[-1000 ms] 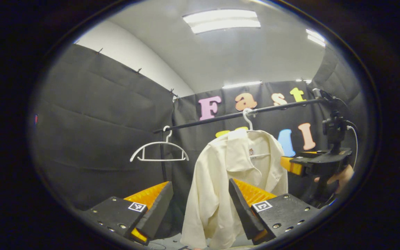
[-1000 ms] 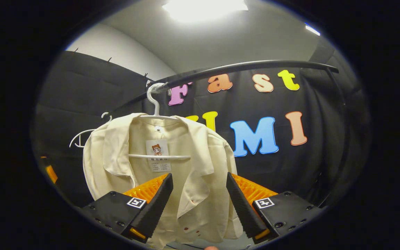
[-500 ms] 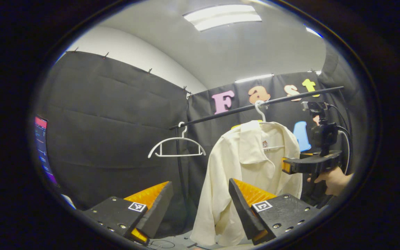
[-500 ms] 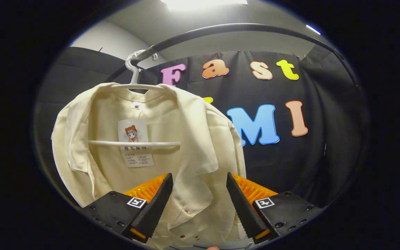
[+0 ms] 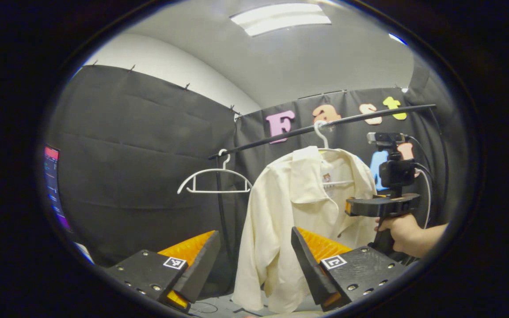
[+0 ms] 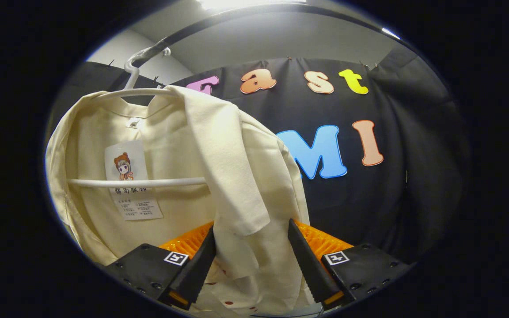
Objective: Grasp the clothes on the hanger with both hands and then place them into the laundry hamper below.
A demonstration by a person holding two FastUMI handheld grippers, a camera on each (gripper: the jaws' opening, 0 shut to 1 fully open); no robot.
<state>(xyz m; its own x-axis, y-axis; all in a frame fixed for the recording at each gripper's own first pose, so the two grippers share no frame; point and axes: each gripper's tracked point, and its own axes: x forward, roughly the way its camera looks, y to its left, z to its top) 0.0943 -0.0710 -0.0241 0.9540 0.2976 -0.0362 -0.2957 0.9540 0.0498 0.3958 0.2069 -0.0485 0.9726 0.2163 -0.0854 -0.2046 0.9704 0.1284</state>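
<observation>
your cream shirt [image 5: 298, 212] hangs on a white hanger [image 6: 139, 181] from the black rail [image 5: 325, 126], open at the front. your left tool [image 5: 254, 265] is wide open with nothing in it, well apart from the shirt. your right tool [image 6: 251, 265] is wide open too, with the shirt's front edge hanging between its fingers, not gripped. an empty white hanger [image 5: 214, 181] hangs further along the rail.
</observation>
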